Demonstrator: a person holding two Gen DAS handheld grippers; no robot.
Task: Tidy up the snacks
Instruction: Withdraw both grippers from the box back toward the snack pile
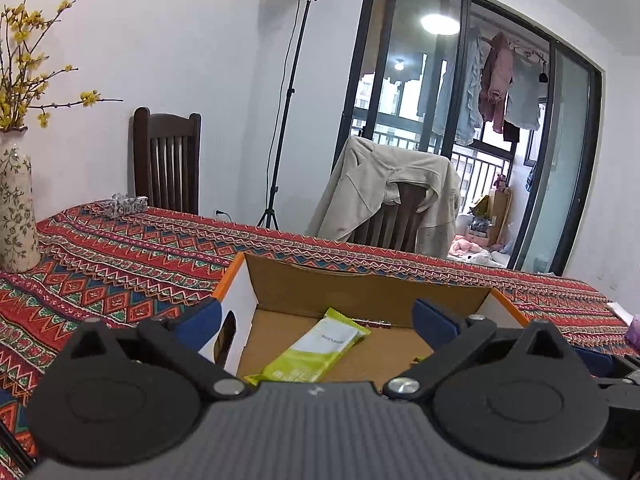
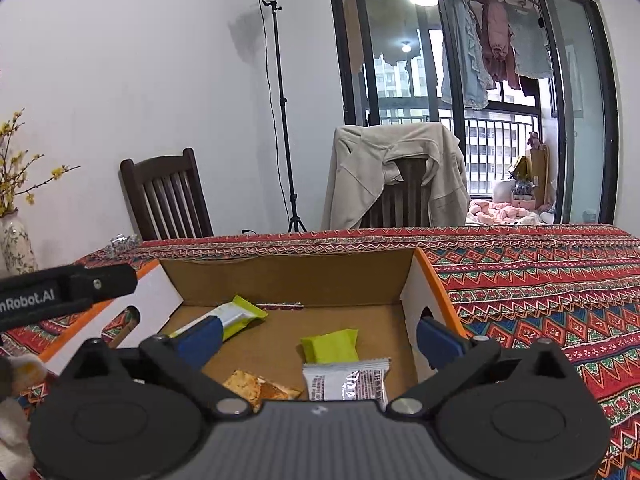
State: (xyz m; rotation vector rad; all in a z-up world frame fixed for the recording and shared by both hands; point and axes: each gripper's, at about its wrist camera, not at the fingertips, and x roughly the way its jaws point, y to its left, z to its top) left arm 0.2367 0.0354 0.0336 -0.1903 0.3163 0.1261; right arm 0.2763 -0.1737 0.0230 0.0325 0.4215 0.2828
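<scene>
An open cardboard box [image 1: 360,284] [image 2: 288,280] with white and orange sides stands on the patterned tablecloth. A long green-and-white snack bar [image 1: 316,348] [image 2: 236,316] lies inside it. The right wrist view also shows a small green packet [image 2: 330,346], a white-and-brown wrapper [image 2: 346,380] and an orange cracker pack [image 2: 260,390] on the box floor. My left gripper [image 1: 316,320] is open and empty above the box's near side. My right gripper [image 2: 318,334] is open and empty over the box interior. The left gripper's body [image 2: 68,288] shows at the left of the right wrist view.
A floral vase with yellow blossom branches [image 1: 16,208] stands on the table at the left. A small shiny object [image 1: 126,204] lies at the far table edge. Two wooden chairs [image 1: 166,160] stand behind, one draped with a beige jacket [image 1: 384,196]. A lamp stand [image 1: 280,120] rises by the wall.
</scene>
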